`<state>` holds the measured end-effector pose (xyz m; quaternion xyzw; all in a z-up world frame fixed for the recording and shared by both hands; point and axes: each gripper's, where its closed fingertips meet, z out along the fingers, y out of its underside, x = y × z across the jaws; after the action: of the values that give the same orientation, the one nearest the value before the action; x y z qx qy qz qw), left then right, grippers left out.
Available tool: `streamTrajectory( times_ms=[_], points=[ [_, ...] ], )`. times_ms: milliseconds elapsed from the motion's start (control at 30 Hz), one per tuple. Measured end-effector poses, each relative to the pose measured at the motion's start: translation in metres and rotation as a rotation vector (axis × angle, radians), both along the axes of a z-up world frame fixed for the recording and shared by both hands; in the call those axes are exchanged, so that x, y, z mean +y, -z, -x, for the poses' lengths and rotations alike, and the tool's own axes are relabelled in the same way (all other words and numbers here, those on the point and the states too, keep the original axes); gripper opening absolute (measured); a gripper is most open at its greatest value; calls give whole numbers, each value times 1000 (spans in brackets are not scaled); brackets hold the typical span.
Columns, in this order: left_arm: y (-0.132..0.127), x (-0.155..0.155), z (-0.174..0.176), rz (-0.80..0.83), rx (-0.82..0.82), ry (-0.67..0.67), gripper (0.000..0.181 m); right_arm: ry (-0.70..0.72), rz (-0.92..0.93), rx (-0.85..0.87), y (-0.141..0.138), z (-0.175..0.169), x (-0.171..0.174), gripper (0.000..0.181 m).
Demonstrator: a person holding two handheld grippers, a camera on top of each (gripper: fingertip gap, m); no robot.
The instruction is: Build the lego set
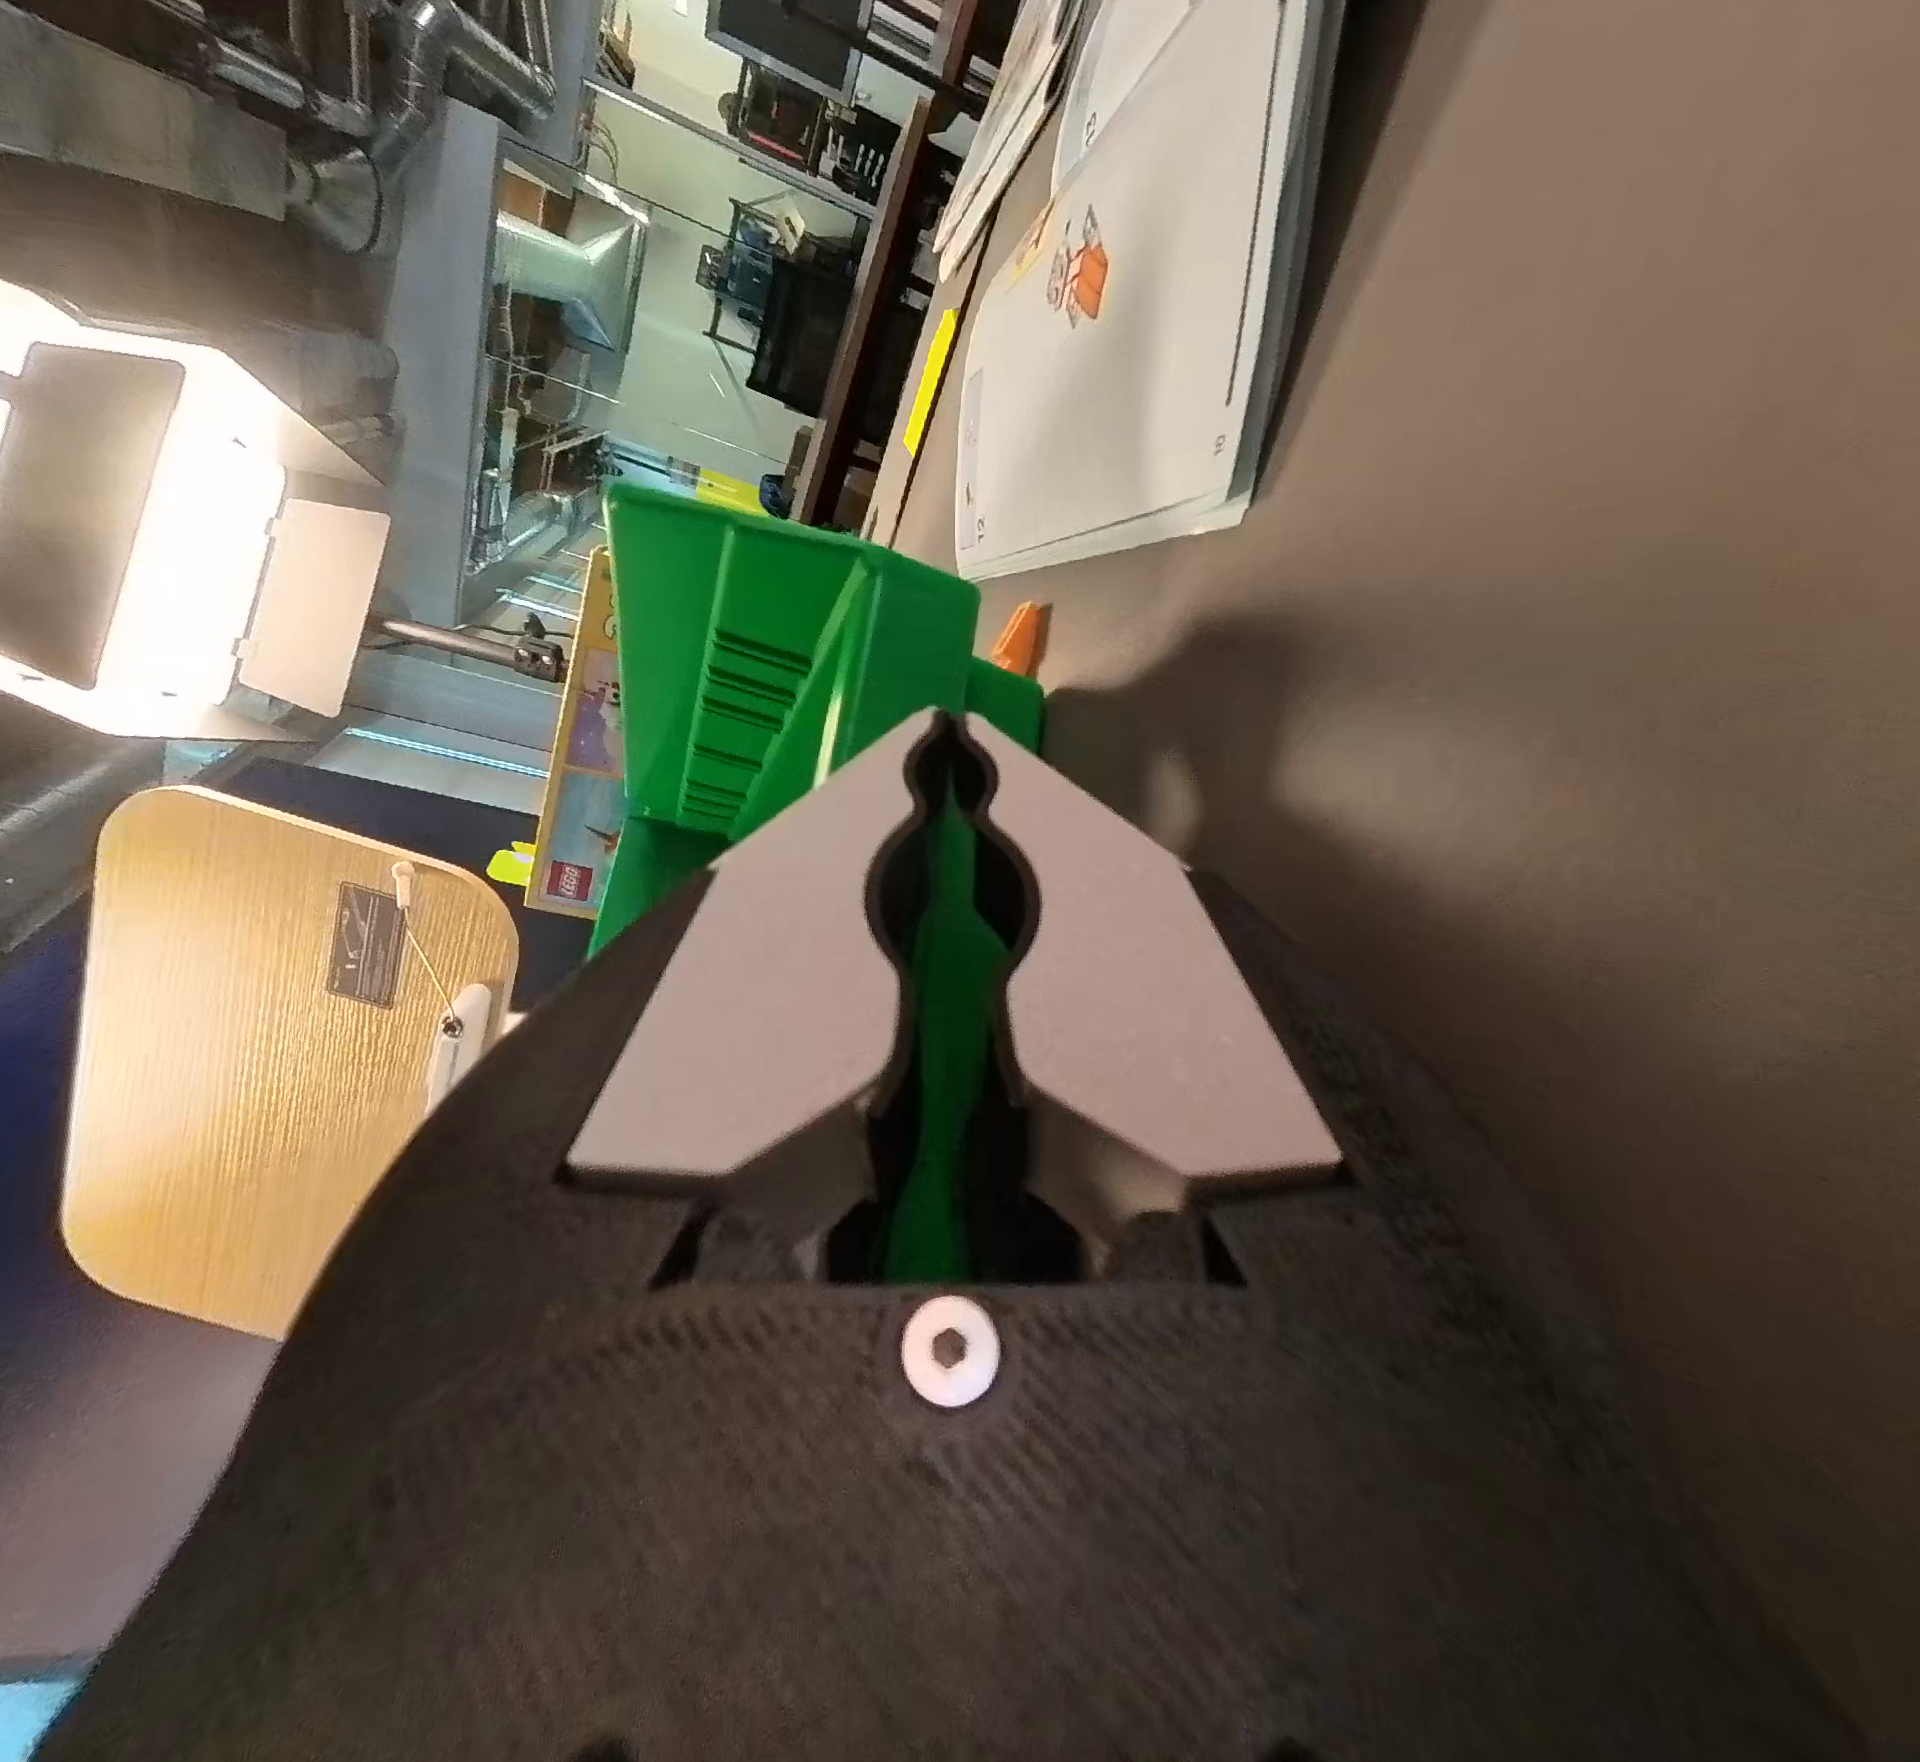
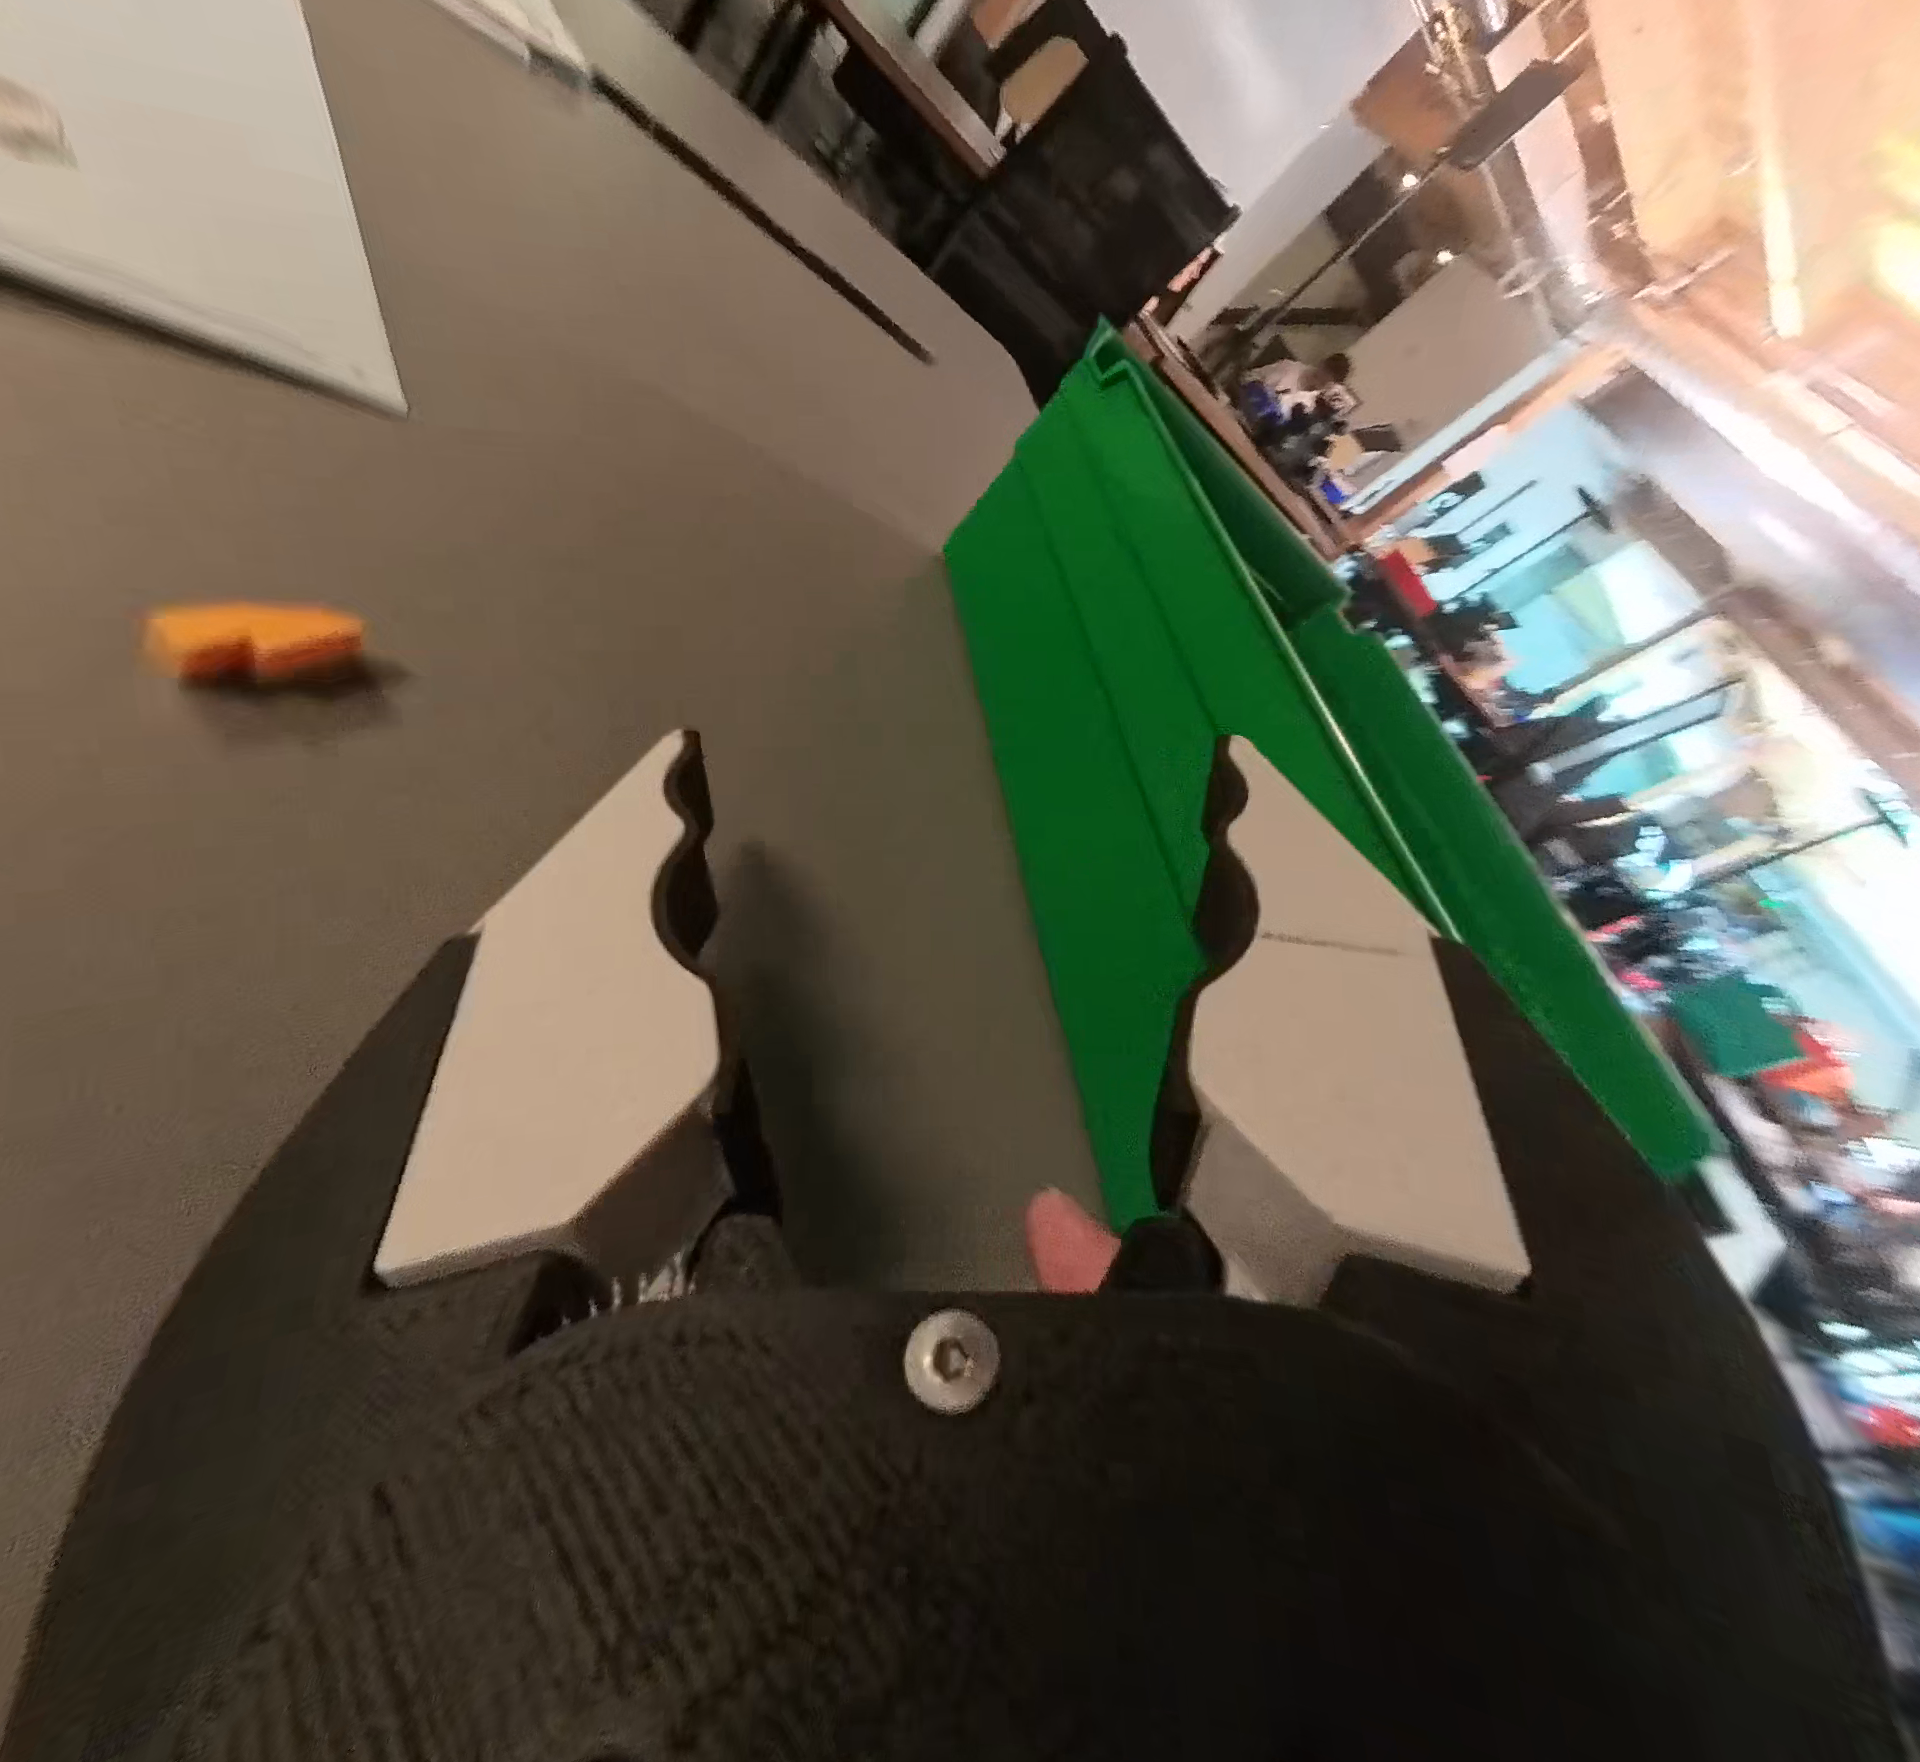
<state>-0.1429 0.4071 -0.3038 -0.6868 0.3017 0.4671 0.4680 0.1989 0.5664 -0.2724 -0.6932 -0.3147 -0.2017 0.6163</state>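
My left gripper (image 1: 945,725) has its jaws closed, with a green wall running edge-on between the fingers; it looks shut on the wall of the green plastic bin (image 1: 790,673). An orange Lego piece (image 1: 1023,637) lies on the table just beyond the bin. In the right wrist view, my right gripper (image 2: 961,756) is open and empty, low over the table. The green bin (image 2: 1122,673) stands just ahead of its right finger. The orange Lego piece (image 2: 255,642) lies apart on the table, to the left of the gripper.
An open instruction booklet (image 1: 1122,310) lies on the dark grey table (image 1: 1558,777); it also shows in the right wrist view (image 2: 156,154). A yellow Lego box (image 1: 582,725) stands behind the bin. A wooden chair (image 1: 260,1037) is off the table edge. Something small and pink (image 2: 1060,1239) shows at the right gripper's base. The left gripper's tips are roughly 40 cm from the right gripper's. It is some 6 cm from my right tips to the orange Lego piece (image 2: 255,642).
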Motion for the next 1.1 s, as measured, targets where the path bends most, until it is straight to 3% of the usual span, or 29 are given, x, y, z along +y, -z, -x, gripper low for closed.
streamTrajectory(
  times_ms=[100, 200, 367, 500, 1100],
  points=[
    [-2, 1, -2, -12, 7, 9, 0, 67, -45, -183, 7, -1, -16, 85],
    [-3, 1, -2, -20, 10, 13, 0, 101, -77, -251, 7, 3, -23, 80],
    [2, 6, -8, 18, -14, 56, 0, 217, -94, -436, 16, -7, -15, 49],
    [15, 7, -6, 118, -73, 50, 1, 246, -93, -449, 16, -11, -13, 46],
    [15, 8, -8, 119, -75, 70, 0, 278, -84, -463, 17, -16, -12, 35]
  ],
)
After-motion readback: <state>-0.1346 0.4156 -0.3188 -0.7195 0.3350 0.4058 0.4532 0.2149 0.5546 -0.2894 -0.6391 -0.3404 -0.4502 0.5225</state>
